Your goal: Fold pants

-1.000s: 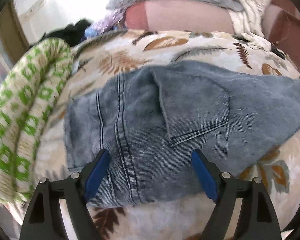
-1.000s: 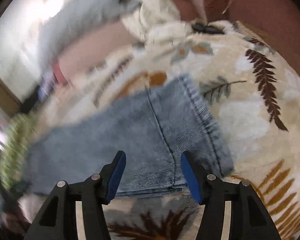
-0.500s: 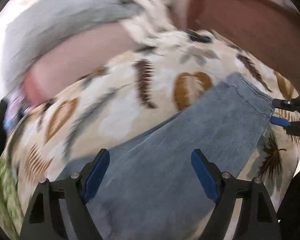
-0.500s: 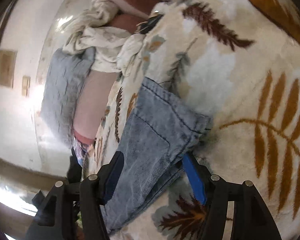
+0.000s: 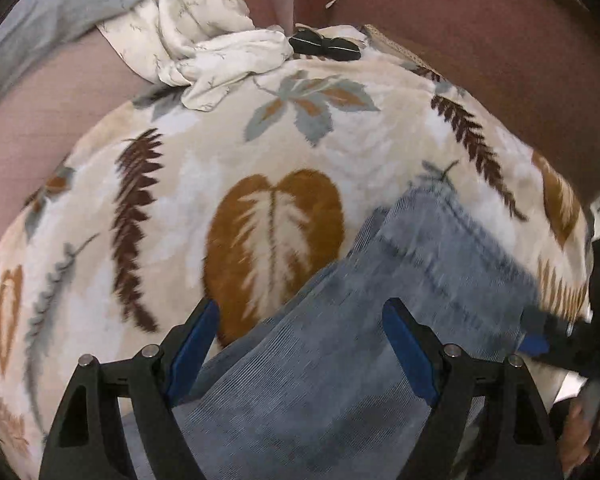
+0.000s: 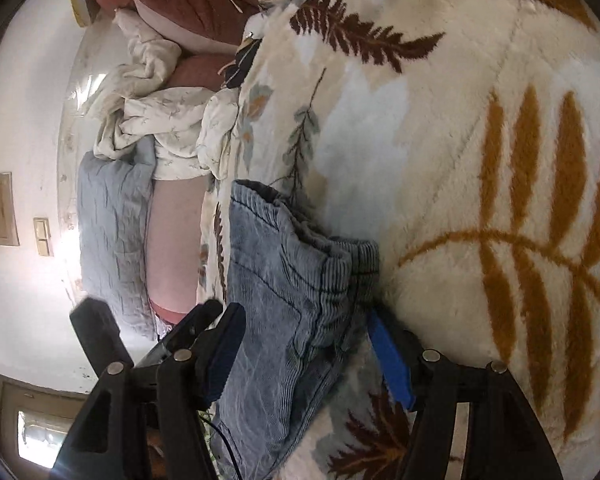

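Left claw (image 5: 300, 344) apart above denim pants (image 5: 380, 340); right claw (image 6: 304, 344) apart, straddling pants' hem on leaf-print blanket (image 6: 440, 152).

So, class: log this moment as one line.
left tool: open, over jeans | right tool: open, straddling jeans end | surface: leaf-print blanket

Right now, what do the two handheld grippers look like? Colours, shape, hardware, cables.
Both match: the left gripper and right gripper each have two black angular plastic fingers with triangular cut-outs, silver round screw heads on top, and flat blue pads on the inner faces. In the right wrist view a thin black cable runs below the left gripper's black body. No markings are legible.
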